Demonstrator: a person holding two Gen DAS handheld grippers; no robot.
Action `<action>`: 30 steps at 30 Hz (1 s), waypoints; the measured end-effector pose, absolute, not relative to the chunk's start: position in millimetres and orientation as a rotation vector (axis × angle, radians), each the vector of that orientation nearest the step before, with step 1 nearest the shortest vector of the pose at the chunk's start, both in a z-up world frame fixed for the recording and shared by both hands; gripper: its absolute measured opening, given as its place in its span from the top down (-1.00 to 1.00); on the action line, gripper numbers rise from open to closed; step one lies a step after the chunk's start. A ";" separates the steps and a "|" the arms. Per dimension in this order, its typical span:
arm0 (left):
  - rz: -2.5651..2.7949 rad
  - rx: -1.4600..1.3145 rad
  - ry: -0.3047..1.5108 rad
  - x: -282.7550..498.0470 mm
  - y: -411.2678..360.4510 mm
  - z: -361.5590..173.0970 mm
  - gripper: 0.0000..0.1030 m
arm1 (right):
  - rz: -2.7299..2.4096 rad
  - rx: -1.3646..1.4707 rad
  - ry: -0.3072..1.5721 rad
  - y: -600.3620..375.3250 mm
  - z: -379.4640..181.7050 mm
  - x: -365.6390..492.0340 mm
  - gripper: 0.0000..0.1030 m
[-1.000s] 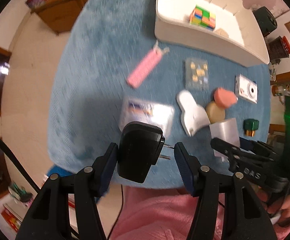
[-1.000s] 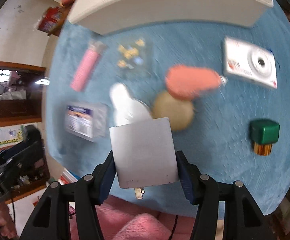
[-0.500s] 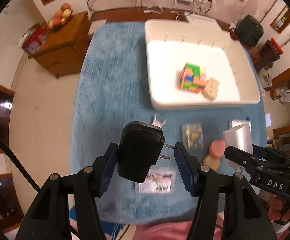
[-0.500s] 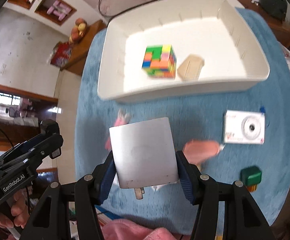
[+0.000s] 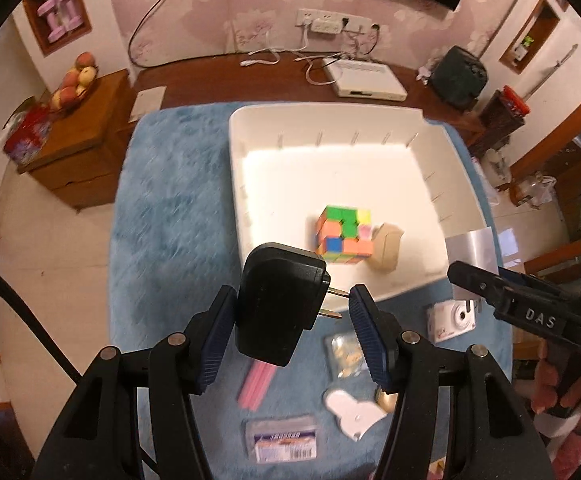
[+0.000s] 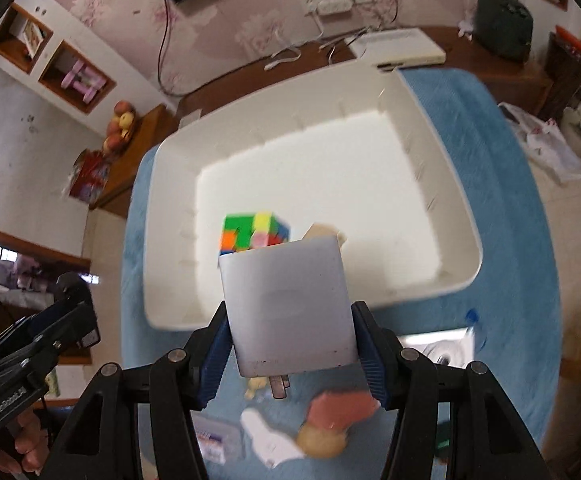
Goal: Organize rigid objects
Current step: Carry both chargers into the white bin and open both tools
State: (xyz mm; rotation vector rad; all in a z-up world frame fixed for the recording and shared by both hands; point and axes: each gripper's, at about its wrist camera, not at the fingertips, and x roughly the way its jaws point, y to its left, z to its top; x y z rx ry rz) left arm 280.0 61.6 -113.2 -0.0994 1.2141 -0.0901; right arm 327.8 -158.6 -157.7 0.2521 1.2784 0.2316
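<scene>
- Left gripper: jaws part-open, clamped on a black plug adapter; one blue pad flat on the adapter's back, two metal prongs pointing at the other pad, one prong tip touching it.
- Adapter held in the air above the blue fuzzy mat, just before the near left corner of the white bin.
- Right gripper: jaws part-open, both blue pads pressed on the sides of a white square charger block; metal prongs sticking out below the block, toward the camera.
- Block held in the air over the near wall of the bin, hiding part of what lies inside.
- Seen from the left wrist view: right gripper at the right edge, same white block between its fingers, beside the bin's near right corner.
- Inside the bin: a multicoloured puzzle cube with a small beige block touching its right side.
- On the mat before the bin, untouched: white compact camera, clear packet of small yellow pieces, pink stick-shaped item, white curved plastic piece, clear labelled box.
- In the right wrist view, blurred: a pink rounded piece on a tan round one, near the mat's front.
</scene>
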 end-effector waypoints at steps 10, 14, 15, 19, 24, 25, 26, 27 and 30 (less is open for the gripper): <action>-0.160 -0.041 1.089 307.3 43.9 -113.9 -0.20 | 0.169 0.284 1.257 -177.0 -178.0 355.8 -0.14; -0.177 -0.007 1.058 314.2 38.7 -112.8 -0.20 | 0.155 0.281 1.241 -178.6 -179.8 362.9 -0.07; -0.179 -0.005 1.055 315.6 38.2 -113.0 -0.20 | 0.152 0.279 1.250 -178.6 -181.9 364.3 -0.09; -0.171 -0.024 1.048 318.6 40.7 -113.8 -0.21 | 0.170 0.348 1.242 -183.1 -187.5 363.7 -0.11; -0.161 -0.046 0.987 317.3 47.3 -104.0 -0.51 | 0.170 0.314 1.146 -184.2 -167.8 359.1 -0.11; -0.163 -0.057 0.980 317.5 49.1 -102.0 -0.52 | 0.170 0.304 1.134 -183.9 -164.6 358.2 -0.11; -0.161 -0.066 0.976 317.3 50.8 -100.8 -0.54 | 0.169 0.293 1.123 -183.9 -161.0 357.3 -0.11; -0.158 -0.077 0.971 317.3 52.8 -99.4 -0.54 | 0.165 0.286 1.115 -184.1 -158.0 356.4 -0.11; -0.155 -0.107 0.975 317.6 56.7 -97.9 -0.54 | 0.162 0.306 1.091 -188.4 -150.8 351.9 -0.11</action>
